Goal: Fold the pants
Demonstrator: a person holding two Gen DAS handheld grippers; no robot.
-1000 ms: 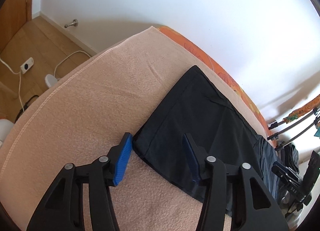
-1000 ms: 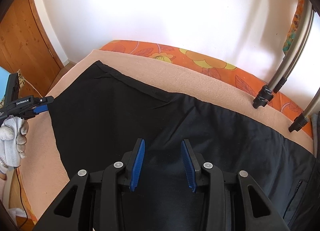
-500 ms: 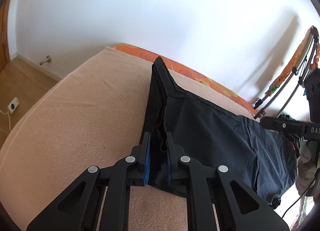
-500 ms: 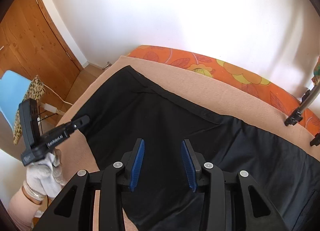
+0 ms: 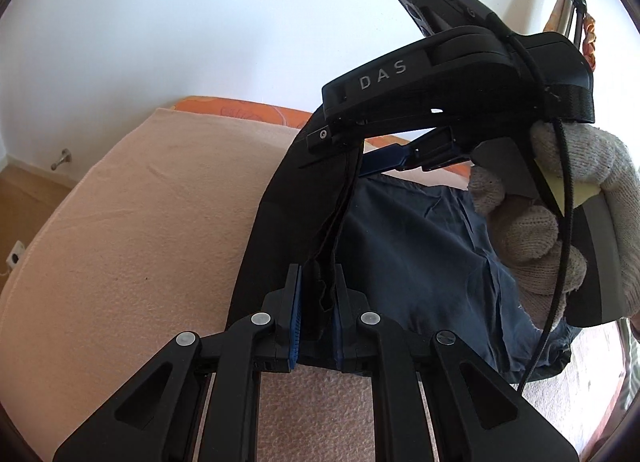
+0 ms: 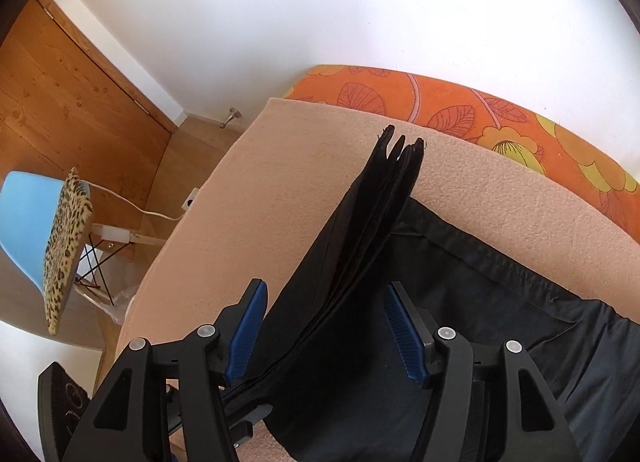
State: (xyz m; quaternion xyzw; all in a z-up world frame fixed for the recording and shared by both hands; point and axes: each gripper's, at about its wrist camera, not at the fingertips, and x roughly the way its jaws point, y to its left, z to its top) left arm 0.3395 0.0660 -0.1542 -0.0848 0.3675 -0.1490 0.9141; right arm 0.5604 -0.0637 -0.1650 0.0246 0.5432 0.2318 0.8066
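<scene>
Black pants (image 5: 416,258) lie on a peach blanket (image 5: 140,221). My left gripper (image 5: 316,314) is shut on the pants' leg-end hem and holds it raised, so the cloth stands on edge. My right gripper (image 6: 324,326) is open, its blue pads on either side of that lifted edge (image 6: 360,229) without pinching it. In the left wrist view the right gripper's black body (image 5: 448,73) and gloved hand (image 5: 560,221) hover just above and beyond the raised cloth. The rest of the pants (image 6: 520,322) lies flat to the right.
An orange flowered mattress (image 6: 460,109) edges the blanket by the white wall. A blue chair (image 6: 24,229) with a leopard cushion stands on the wooden floor at left, with a cable and socket. A drying rack (image 5: 576,21) is at far right.
My left gripper closed on the pants' hem and lifted it up and toward the right. My right gripper moved left to straddle the raised edge, still open.
</scene>
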